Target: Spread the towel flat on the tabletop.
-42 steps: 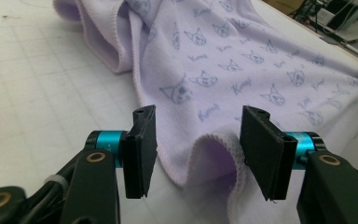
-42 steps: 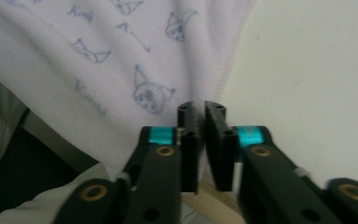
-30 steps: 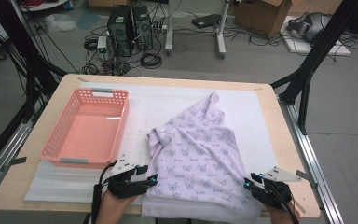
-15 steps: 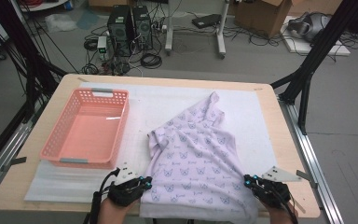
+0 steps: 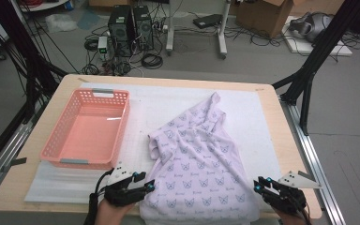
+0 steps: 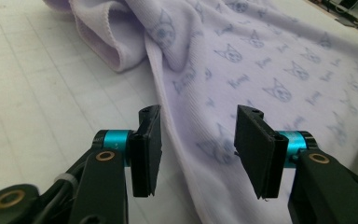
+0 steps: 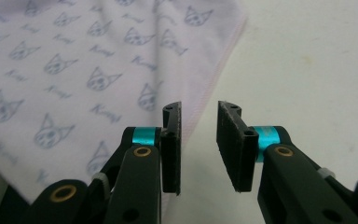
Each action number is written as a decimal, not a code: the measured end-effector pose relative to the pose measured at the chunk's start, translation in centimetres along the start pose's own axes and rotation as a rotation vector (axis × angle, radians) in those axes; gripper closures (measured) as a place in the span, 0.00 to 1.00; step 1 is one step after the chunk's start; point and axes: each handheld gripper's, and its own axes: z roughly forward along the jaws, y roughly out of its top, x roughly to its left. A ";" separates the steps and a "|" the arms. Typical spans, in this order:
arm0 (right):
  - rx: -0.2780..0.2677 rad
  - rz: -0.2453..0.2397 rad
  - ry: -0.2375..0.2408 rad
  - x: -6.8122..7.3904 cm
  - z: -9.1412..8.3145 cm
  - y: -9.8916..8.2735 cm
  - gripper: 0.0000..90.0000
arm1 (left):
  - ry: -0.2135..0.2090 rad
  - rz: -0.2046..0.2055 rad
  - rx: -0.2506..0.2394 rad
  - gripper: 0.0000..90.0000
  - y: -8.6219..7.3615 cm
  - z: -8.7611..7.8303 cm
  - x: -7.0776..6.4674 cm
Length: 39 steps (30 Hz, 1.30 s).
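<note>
- Garment (image 5: pixel 199 159): pale lilac with small cat-face prints, spread on the white mat (image 5: pixel 258 117), right of centre, near hem hanging at the near table edge, far tip pointing toward the far right.
- Rolled fold (image 5: pixel 155 143) at the garment's left edge, bunched and raised; seen close in the left gripper view (image 6: pixel 107 42).
- Left gripper (image 5: pixel 143 186): at the garment's near left corner, jaws parted, having just been opening; in its own view (image 6: pixel 196 140) cloth edge lies beneath and between the jaws, pads not pressing on it, so released.
- Right gripper (image 5: pixel 262 185): at the garment's near right corner, just beside the hem; jaws have just been opening, a gap between them in its own view (image 7: pixel 198 144), with the pink-trimmed hem (image 7: pixel 214 79) running under the left jaw, nothing pinched.
- Pink basket (image 5: pixel 56 150): on the mat's left side, well apart from the garment.
- Wooden table (image 5: pixel 286 131): bare border round the mat.
- Floor beyond the far edge: computer towers (image 5: pixel 129 26), cables, cardboard box (image 5: pixel 262 11).
</note>
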 end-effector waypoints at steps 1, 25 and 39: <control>-0.008 0.008 -0.011 -0.3 0.2 0.2 0.79 | 0.001 0.003 0.003 0.58 0.2 0.3 0.2; 0.115 -0.053 0.049 -0.8 5.3 2.0 0.97 | -0.019 0.049 0.076 0.94 0.3 1.2 0.6; 0.053 -0.037 -0.004 -0.4 3.0 1.4 0.75 | -0.031 0.030 -0.015 0.57 1.6 1.7 0.8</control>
